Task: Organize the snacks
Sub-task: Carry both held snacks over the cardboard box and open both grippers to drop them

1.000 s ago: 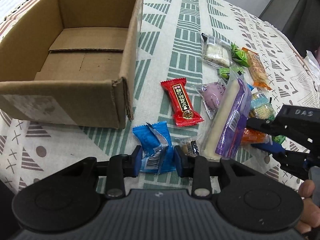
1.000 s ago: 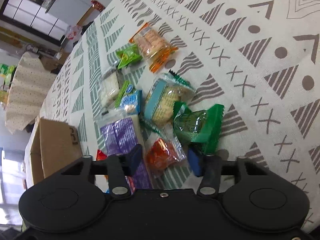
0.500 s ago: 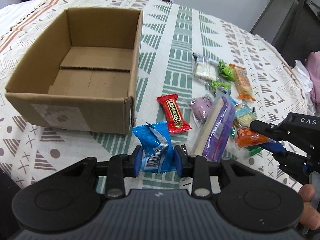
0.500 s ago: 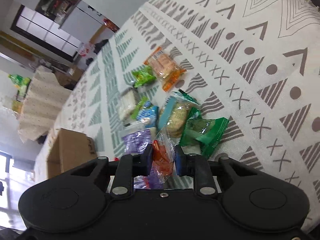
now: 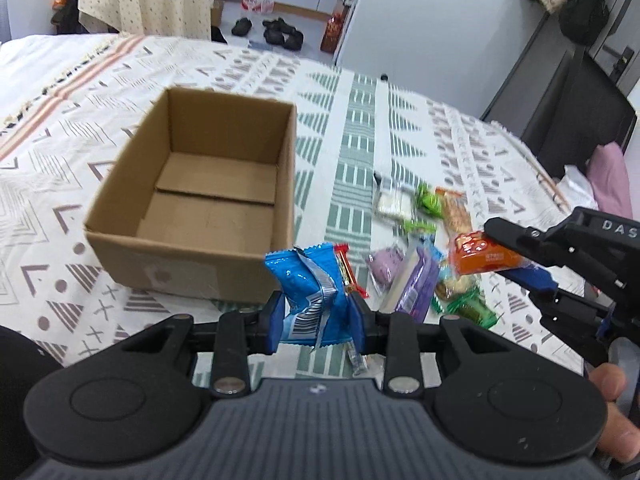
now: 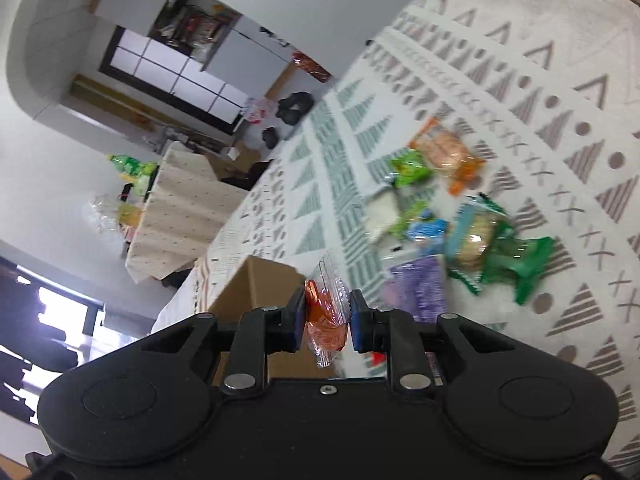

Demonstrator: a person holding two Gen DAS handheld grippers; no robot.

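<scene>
The left tool [image 5: 316,322] is pinching a crinkled blue foil packet [image 5: 310,280] above the patterned cloth of the table [image 5: 60,168], angled down, just near of an open cardboard box [image 5: 192,272]. To the right, the right tool [image 6: 323,322] is gripping a clear, orange-filled wrapper [image 6: 326,320], lifted over the glossy loose snacks [image 5: 416,280]; a hand [image 5: 612,412] is wrapping its handle.

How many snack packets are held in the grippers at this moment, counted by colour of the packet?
Blue packet, in the left gripper: 1
Orange packet, in the right gripper: 1
Total held: 2
</scene>
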